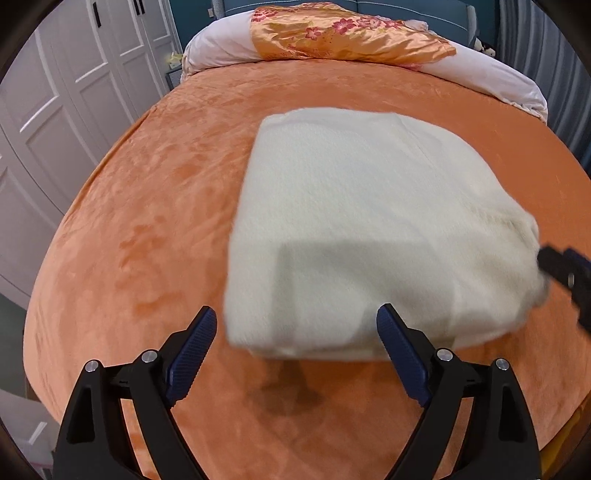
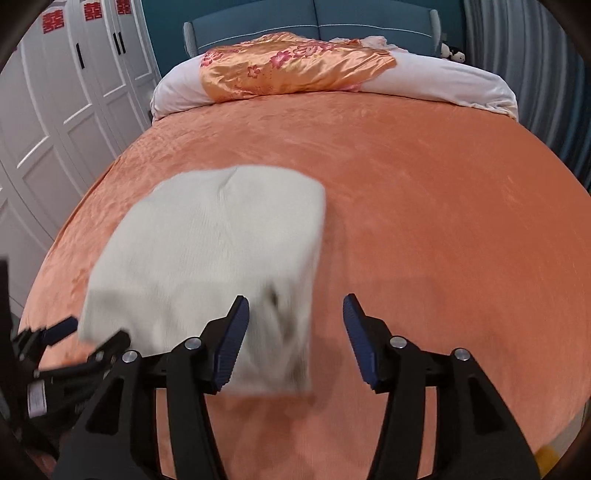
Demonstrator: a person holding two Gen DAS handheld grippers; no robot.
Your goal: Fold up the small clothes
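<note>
A cream knitted garment (image 1: 362, 229), folded into a rough rectangle, lies on the orange bedspread (image 1: 147, 221); it also shows in the right wrist view (image 2: 218, 266), slightly blurred. My left gripper (image 1: 296, 319) is open and empty, its jaws spread on either side of the garment's near left corner, just above the bed. My right gripper (image 2: 295, 308) is open and empty, straddling the garment's near right corner. The right gripper's fingers (image 1: 565, 273) show at the garment's right edge in the left view. The left gripper's fingers (image 2: 59, 328) show at the garment's left edge in the right view.
A white rolled duvet (image 2: 443, 77) with an orange floral satin cover (image 2: 295, 66) lies across the head of the bed, against a blue headboard (image 2: 314, 22). White wardrobe doors (image 1: 55, 110) stand along the left. A grey curtain (image 2: 535, 74) hangs on the right.
</note>
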